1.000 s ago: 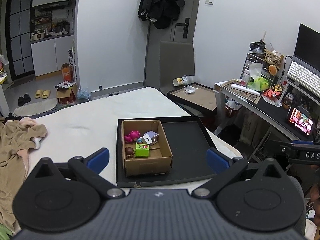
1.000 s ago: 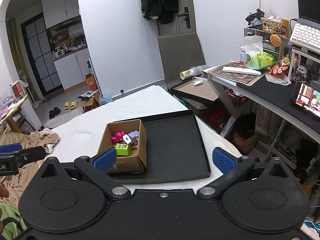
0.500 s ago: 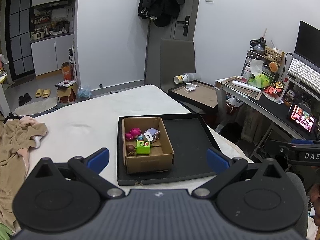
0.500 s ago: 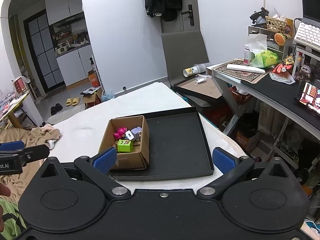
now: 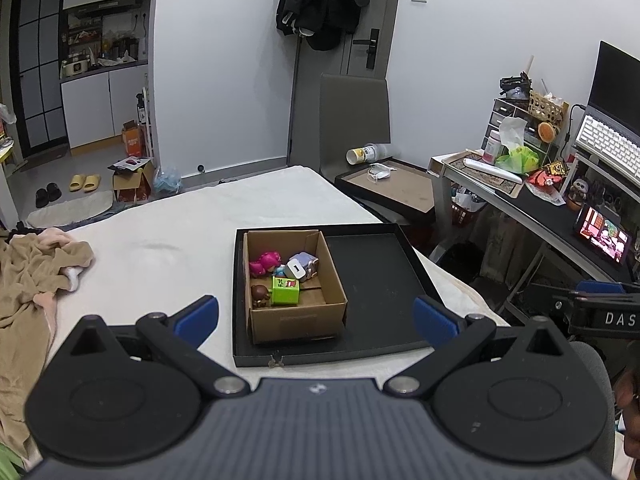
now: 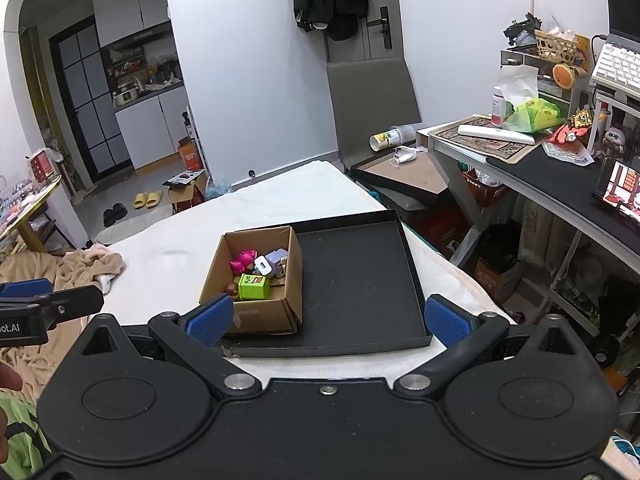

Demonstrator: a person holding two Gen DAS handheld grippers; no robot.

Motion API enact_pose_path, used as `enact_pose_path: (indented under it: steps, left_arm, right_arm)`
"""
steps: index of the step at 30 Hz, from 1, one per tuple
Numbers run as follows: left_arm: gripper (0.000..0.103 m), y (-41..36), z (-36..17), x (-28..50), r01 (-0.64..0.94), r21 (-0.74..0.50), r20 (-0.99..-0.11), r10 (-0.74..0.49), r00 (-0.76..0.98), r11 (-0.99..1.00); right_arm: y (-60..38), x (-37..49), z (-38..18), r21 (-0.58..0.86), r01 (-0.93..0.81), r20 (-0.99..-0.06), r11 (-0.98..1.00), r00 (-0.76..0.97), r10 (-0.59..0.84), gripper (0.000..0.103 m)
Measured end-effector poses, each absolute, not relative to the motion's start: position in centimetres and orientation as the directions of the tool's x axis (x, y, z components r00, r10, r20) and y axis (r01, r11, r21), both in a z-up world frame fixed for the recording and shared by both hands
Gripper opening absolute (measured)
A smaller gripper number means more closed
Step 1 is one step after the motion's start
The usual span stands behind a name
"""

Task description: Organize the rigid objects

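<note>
Fingers (image 5: 198,316) of the left gripper (image 5: 316,318) stand spread wide with nothing between them, blue pads showing at either side, hovering short of the near edge of the black tray (image 5: 372,272). The right gripper (image 6: 328,318) is the same: fingers (image 6: 444,318) wide apart and empty, the left pad just overlapping the near corner of the cardboard box (image 6: 256,280) in its view.

The box sits inside the tray, tucked into the tray's left part, open at the top. Inside it lie the small rigid things: a green cube (image 5: 286,291) toward the near side, a brown-headed figure (image 5: 260,294) touching it at nine o'clock, a white charger block (image 5: 295,269) just beyond at twelve o'clock, a pale purple toy (image 5: 308,262) against the charger, and a pink figure (image 5: 265,262) at about ten o'clock. The rest of the tray, at three o'clock from the box, is bare black floor.

The tray rests on a bed (image 5: 192,236) with a white cover. A tan blanket (image 5: 28,276) is bunched at nine o'clock, well apart from the tray. At two o'clock a cluttered worktop (image 6: 532,168) carries a white keyboard (image 6: 618,64) and a lit small screen (image 6: 622,192). A grey chair (image 5: 354,120) stands at twelve o'clock, beyond the bed.
</note>
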State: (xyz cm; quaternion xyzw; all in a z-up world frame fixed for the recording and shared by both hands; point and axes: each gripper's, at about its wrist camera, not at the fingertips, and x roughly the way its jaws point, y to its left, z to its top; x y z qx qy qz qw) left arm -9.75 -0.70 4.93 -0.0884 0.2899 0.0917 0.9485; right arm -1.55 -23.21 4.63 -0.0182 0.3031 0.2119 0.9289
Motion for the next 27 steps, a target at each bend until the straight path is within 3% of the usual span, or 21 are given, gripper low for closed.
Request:
enact_pose_path:
  steps: [27]
  left_arm:
    - [0.102,-0.73,4.89,-10.33,-0.213,-0.116,-0.564,0.112,0.818,0.970]
  right_arm:
    - [-23.23,-1.93,5.01,0.077,-0.405,-0.565,0.911,0.735,0.374,0.103]
